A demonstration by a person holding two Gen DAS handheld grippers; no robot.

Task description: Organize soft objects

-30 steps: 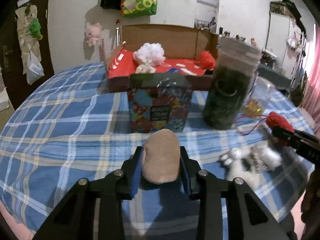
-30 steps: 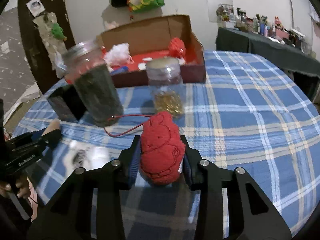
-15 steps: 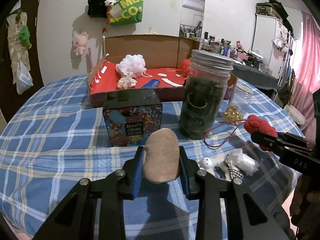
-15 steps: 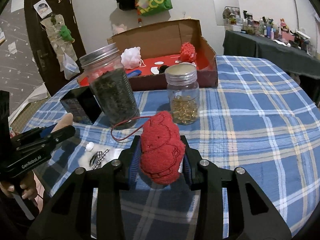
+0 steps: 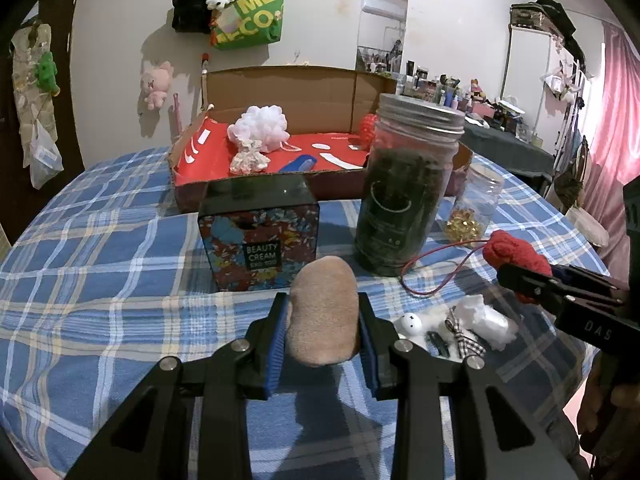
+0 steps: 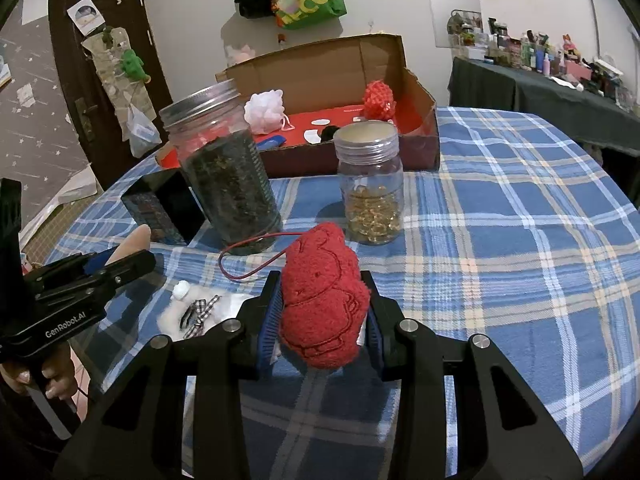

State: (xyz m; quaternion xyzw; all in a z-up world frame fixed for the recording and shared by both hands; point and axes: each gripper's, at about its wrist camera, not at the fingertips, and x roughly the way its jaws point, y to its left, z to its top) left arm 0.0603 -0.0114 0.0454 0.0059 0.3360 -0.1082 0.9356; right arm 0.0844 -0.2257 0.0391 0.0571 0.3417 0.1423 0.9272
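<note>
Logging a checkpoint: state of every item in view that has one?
left gripper: shut on tan plush
right gripper: shut on red plush
big jar: lid on, upright
small jar: lid on, upright
cardboard box: open
white plush: lying on the tablecloth, unheld
beauty cream box: upright

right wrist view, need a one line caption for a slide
Right gripper clamps a red plush toy above the blue plaid tablecloth, two lidded jars and an open cardboard box beyond.
</note>
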